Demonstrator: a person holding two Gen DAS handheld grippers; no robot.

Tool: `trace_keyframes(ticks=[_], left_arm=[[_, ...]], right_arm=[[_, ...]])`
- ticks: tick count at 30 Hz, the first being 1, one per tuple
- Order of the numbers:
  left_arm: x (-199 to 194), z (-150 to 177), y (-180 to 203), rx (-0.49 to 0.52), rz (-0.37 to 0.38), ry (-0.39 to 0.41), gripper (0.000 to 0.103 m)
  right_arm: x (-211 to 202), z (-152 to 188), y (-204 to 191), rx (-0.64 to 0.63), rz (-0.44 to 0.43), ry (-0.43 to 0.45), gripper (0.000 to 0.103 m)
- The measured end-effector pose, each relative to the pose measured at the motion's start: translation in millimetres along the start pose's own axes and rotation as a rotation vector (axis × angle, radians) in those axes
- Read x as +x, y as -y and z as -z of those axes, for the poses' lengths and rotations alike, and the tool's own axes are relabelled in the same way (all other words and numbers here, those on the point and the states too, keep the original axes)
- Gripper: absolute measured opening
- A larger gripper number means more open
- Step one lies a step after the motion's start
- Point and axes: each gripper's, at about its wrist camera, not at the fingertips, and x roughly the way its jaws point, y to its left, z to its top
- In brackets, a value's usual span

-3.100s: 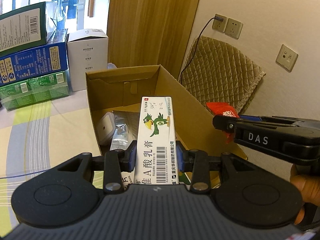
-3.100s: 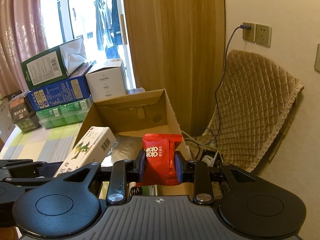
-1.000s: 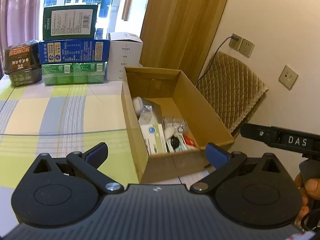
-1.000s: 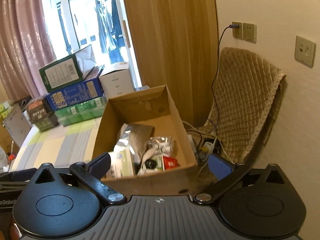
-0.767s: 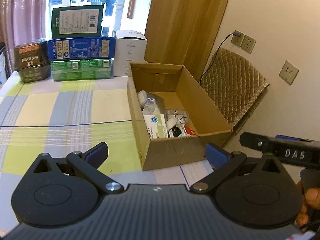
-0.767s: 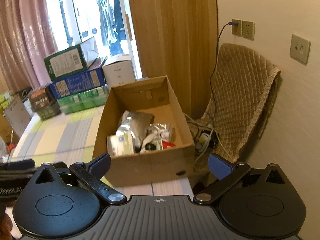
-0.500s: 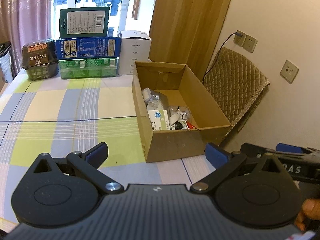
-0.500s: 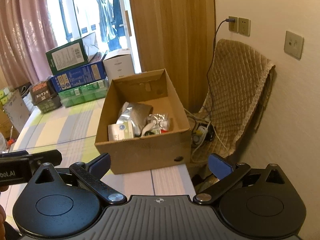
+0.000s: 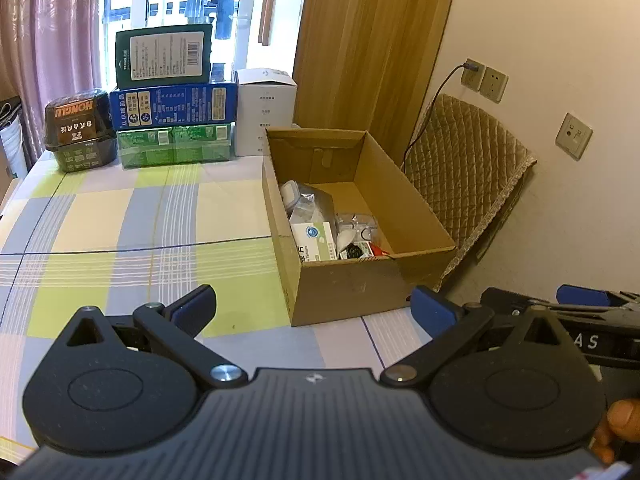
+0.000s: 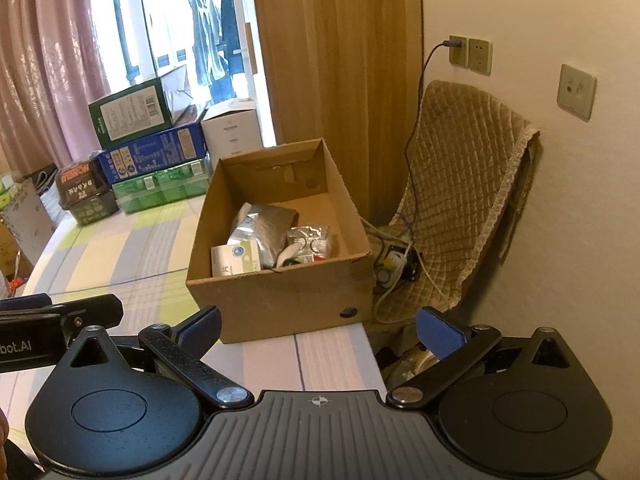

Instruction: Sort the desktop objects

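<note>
Black plastic fills the near edge of both views: the left gripper and the right gripper hover side by side above the near end of the table, each with its blue-padded jaws spread wide and nothing between them. Beyond them the checked tablecloth lies bare of loose items in these views. Further on sits the cardboard box, hard against the table's right edge, with the sorted things inside: a silver foil pouch, a white-and-green carton, a clear packet and a scrap of red wrapper. Sorting looks close to done. The risk I see is the box itself; a careless nudge from either gripper could tip it off the edge toward the quilted chair and power strip. Stacked boxes stand at the far end.
</note>
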Motion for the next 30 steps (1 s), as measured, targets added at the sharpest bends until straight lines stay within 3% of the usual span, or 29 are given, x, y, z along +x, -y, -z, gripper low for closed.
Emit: trace_keyframes(ticks=[30], left_arm=[[8.2, 5.3, -0.5, 0.008, -0.006, -0.012, 0.102]], right_arm=[[1.9, 3.2, 2.2, -0.013, 0.012, -0.002, 0.101]])
